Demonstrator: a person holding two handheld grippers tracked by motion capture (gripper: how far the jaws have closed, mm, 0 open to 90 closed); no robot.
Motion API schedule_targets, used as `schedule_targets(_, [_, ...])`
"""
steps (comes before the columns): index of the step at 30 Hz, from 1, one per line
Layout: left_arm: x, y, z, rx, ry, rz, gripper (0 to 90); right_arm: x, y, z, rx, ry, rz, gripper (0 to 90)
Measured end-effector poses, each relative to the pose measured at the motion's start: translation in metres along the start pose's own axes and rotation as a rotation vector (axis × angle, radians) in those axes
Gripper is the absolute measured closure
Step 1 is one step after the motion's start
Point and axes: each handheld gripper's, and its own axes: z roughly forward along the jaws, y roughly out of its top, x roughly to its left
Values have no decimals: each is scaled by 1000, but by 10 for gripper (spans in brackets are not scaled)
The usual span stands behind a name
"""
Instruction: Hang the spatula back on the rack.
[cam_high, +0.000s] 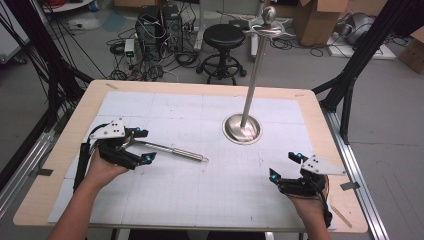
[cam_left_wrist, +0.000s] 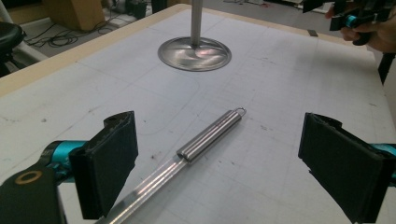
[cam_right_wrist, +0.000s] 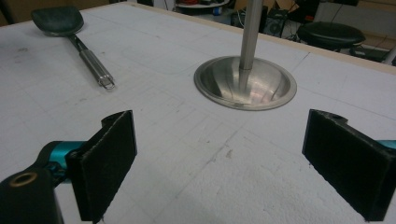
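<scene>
A long steel-handled utensil (cam_high: 175, 151) lies flat on the white mat, its ring end pointing toward the table's middle. Its black head (cam_right_wrist: 58, 21) sits at the far left in the right gripper view. My left gripper (cam_high: 146, 145) hovers low over the head end, open, one jaw on each side of the handle (cam_left_wrist: 210, 133) without touching it. A steel stand with a round base (cam_high: 242, 129) and a tall pole (cam_high: 252, 75) rises at centre right. My right gripper (cam_high: 285, 166) rests near the front right, open, nothing between its pads (cam_right_wrist: 107, 158).
The mat (cam_high: 200, 190) covers a wooden table (cam_high: 60, 175) with bare margins. Behind the table are a black stool (cam_high: 223, 37), computer towers (cam_high: 155, 25) with cables, and cardboard boxes (cam_high: 320, 20). Black frame legs (cam_high: 350, 75) stand at both sides.
</scene>
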Motion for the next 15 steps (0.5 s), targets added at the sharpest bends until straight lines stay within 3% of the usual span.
schedule_targets(5, [1, 17, 19, 56, -27, 29, 124, 3, 0, 0, 6, 7, -6, 85])
schedule_targets(8, [-1, 30, 32, 101, -49, 72, 131, 3, 0, -1, 8, 6, -6, 86])
schedule_targets(15, [3, 44, 67, 253, -89, 147, 136, -1, -3, -4, 8, -1, -1, 85])
